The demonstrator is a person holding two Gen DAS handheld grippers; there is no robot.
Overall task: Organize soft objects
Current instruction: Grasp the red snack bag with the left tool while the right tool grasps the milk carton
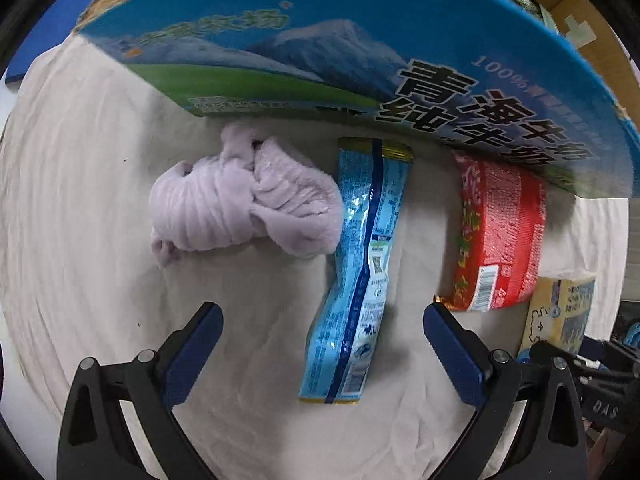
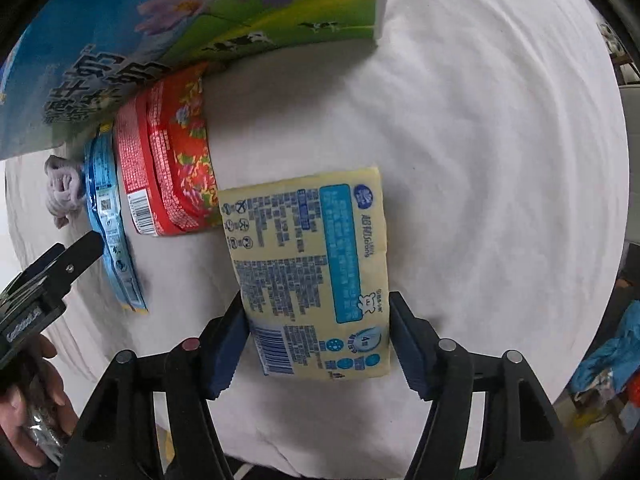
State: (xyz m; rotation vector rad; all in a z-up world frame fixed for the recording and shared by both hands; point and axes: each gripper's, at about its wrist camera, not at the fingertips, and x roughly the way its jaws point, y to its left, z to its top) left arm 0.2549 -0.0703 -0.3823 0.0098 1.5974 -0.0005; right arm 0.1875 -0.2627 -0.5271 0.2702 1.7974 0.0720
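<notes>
On the white cloth a row lies in front of a blue milk carton box [image 1: 360, 40]: a crumpled lilac cloth [image 1: 244, 196], a light-blue snack pouch [image 1: 358, 272], a red flowered packet [image 1: 500, 232] and a yellow tissue pack [image 2: 312, 272]. My left gripper [image 1: 322, 320] is open, its fingers on either side of the blue pouch's near end, above the cloth. My right gripper [image 2: 316, 316] has its jaws on both sides of the yellow pack's near end; the left pad touches the pack's edge and the right pad stands very close to it. The left gripper's finger [image 2: 84, 252] shows in the right wrist view.
The white cloth [image 2: 500, 160] covers a round table and runs bare to the right. The box [image 2: 120, 40] stands at the back, its flap overhanging the row. Blue and red clutter [image 2: 612, 360] lies off the table's right edge.
</notes>
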